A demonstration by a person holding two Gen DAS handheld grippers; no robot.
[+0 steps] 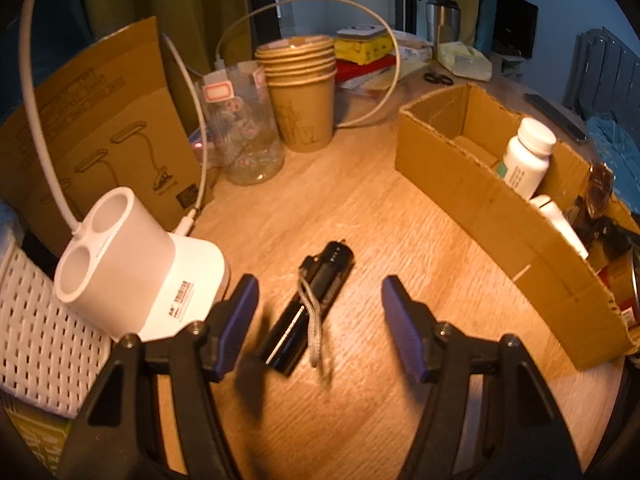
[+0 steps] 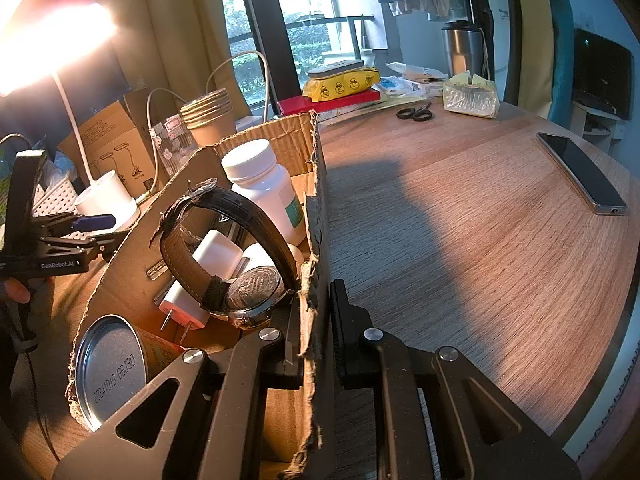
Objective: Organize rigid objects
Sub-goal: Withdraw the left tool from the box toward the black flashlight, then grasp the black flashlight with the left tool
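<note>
A black flashlight with a grey wrist cord lies on the wooden table between the fingers of my open left gripper, which hovers just above it. A cardboard box stands to its right. In the right wrist view the box holds a white pill bottle, a wristwatch, a white plug adapter and a tin can. My right gripper is shut on the box's right wall. The left gripper also shows in the right wrist view.
A white lamp base, a clear jar, stacked paper cups and a flat carton stand behind the flashlight. A white basket is at left. A phone, scissors and packets lie on the table to the right.
</note>
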